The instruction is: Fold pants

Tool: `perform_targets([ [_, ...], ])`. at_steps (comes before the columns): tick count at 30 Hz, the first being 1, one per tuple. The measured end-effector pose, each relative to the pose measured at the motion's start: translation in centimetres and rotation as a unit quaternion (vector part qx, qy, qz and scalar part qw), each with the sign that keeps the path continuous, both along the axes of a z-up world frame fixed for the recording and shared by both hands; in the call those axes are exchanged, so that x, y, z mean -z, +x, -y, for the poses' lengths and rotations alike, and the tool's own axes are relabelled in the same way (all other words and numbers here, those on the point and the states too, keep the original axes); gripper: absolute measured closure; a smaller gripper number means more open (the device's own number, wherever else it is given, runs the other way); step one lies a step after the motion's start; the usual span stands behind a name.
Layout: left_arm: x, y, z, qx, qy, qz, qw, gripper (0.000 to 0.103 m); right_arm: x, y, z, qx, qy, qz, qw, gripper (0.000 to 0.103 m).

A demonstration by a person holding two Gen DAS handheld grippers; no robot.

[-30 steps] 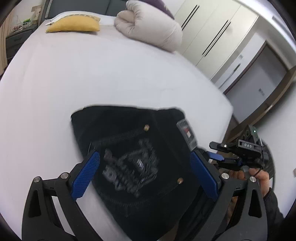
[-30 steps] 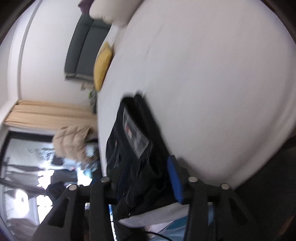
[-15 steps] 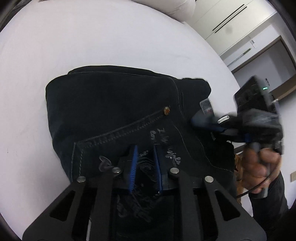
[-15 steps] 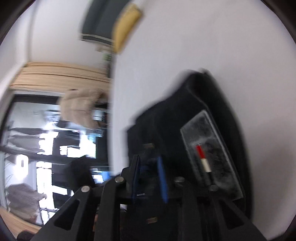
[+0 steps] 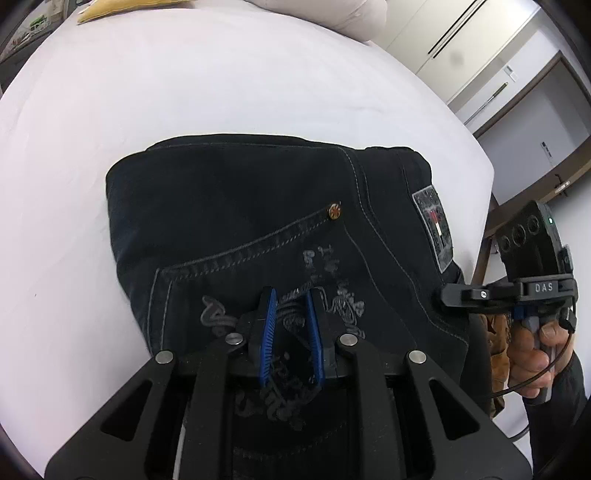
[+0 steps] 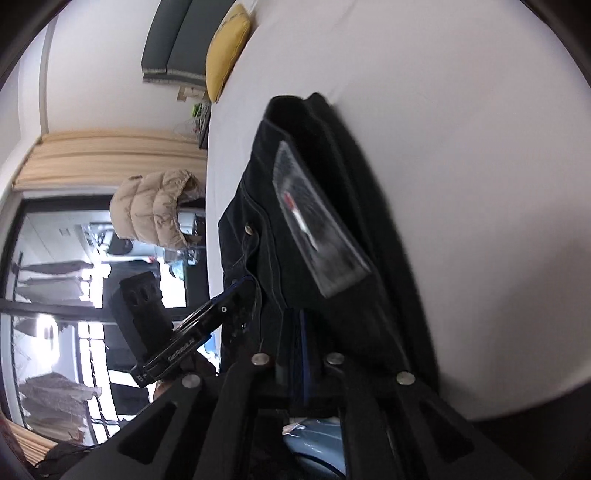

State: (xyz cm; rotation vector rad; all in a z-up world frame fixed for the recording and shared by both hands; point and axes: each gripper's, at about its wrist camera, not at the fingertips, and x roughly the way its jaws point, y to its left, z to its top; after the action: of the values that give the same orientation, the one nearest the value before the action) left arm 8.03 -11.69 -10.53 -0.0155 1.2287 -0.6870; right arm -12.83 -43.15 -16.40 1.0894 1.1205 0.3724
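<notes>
Dark pants (image 5: 240, 206) folded at bed (image 5: 221, 85) edge, both tongs, left (image 5: 290, 295) & right (image 6: 295, 325), clamped on denim.

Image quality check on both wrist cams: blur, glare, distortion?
Left wrist: sharp, evenly lit, strong fisheye bend on the bed; pants stitching crisp. Right wrist: motion smear on the pants label, windows blown out.

pants (image 6: 332, 206) patch lettering (blurred)

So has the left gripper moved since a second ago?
Yes. The left gripper has come down onto the pants; its jaws, then wide apart above them, now pinch the printed back pocket, and the yellow pillow has slid toward the top edge.
</notes>
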Motion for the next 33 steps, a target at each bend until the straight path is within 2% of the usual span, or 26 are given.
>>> perform_targets([
  [3,-0.1,-0.6,-0.4,-0.003,-0.001,0.001,1.0,0.086,0.0,-1.7,0.0,0.009,0.009,0.002,1.0,0.1],
  [6,0.0,-1.1,-0.2,-0.002,0.0,0.004,1.0,0.086,-0.5,-2.5,-0.1,0.009,-0.009,0.004,1.0,0.099],
  [7,-0.2,-1.4,-0.5,0.001,-0.003,0.005,1.0,0.086,-1.1,-2.8,0.0,0.012,-0.02,0.009,1.0,0.09],
  [8,-0.2,-1.9,-0.4,0.001,-0.004,0.005,1.0,0.086,-2.0,-3.2,0.1,0.016,-0.026,0.022,0.999,0.07],
  [9,-0.4,-2.3,-0.8,0.0,-0.007,0.005,1.0,0.086,-3.1,-3.6,0.4,0.022,-0.031,0.039,0.998,0.058],
  [10,-0.7,-2.7,-1.3,-0.003,-0.013,0.003,0.9999,0.086,-4.0,-3.8,0.7,0.029,-0.038,0.051,0.998,0.032],
  [11,-1.3,-3.5,-2.4,-0.009,-0.03,0.001,0.9995,0.085,-5.3,-4.0,1.0,0.042,-0.067,0.06,0.995,0.012],
  [12,-1.7,-4.0,-3.3,-0.015,-0.041,0.004,0.9991,0.085,-6.3,-4.1,1.4,0.052,-0.094,0.067,0.992,0.009],
  [13,-2.1,-4.5,-4.4,-0.022,-0.048,0.007,0.9986,0.085,-7.4,-3.9,1.8,0.056,-0.119,0.08,0.988,0.009],
  [15,-2.1,-4.8,-5.7,-0.034,-0.063,0.002,0.9974,0.085,-8.7,-2.9,2.4,0.044,-0.126,0.101,0.986,0.009],
  [17,-1.2,-4.0,-6.3,-0.045,-0.085,-0.027,0.9951,0.085,-8.8,-1.0,3.1,0.029,-0.137,0.09,0.986,0.009],
  [19,-0.3,-3.2,-6.4,-0.055,-0.1,-0.051,0.9921,0.085,-8.1,1.2,3.0,-0.004,-0.142,0.084,0.986,0.011],
  [23,-0.2,-1.6,-6.5,-0.079,-0.125,-0.066,0.9869,0.085,-4.9,5.2,3.0,-0.049,-0.135,0.039,0.989,0.02],
  [27,-1.2,-1.3,-9.0,-0.111,-0.154,-0.04,0.9809,0.084,-2.4,6.9,2.4,-0.078,-0.129,0.023,0.988,0.025],
  [28,-0.9,-1.1,-9.3,-0.115,-0.156,-0.048,0.9799,0.077,-2.1,7.1,2.3,-0.082,-0.125,0.027,0.988,0.025],
  [30,0.6,-0.8,-9.8,-0.128,-0.167,-0.087,0.9737,0.049,-1.8,7.4,1.9,-0.088,-0.11,0.037,0.989,0.025],
  [31,1.6,-0.7,-10.0,-0.14,-0.182,-0.107,0.9673,0.034,-1.8,7.2,1.8,-0.09,-0.108,0.038,0.989,0.025],
  [32,2.0,-0.9,-10.7,-0.149,-0.199,-0.12,0.9612,0.033,-1.6,7.3,1.5,-0.094,-0.107,0.038,0.989,0.025],
  [33,2.4,-0.8,-10.6,-0.15,-0.207,-0.125,0.9585,0.033,-1.6,7.5,1.2,-0.099,-0.108,0.039,0.988,0.025],
])
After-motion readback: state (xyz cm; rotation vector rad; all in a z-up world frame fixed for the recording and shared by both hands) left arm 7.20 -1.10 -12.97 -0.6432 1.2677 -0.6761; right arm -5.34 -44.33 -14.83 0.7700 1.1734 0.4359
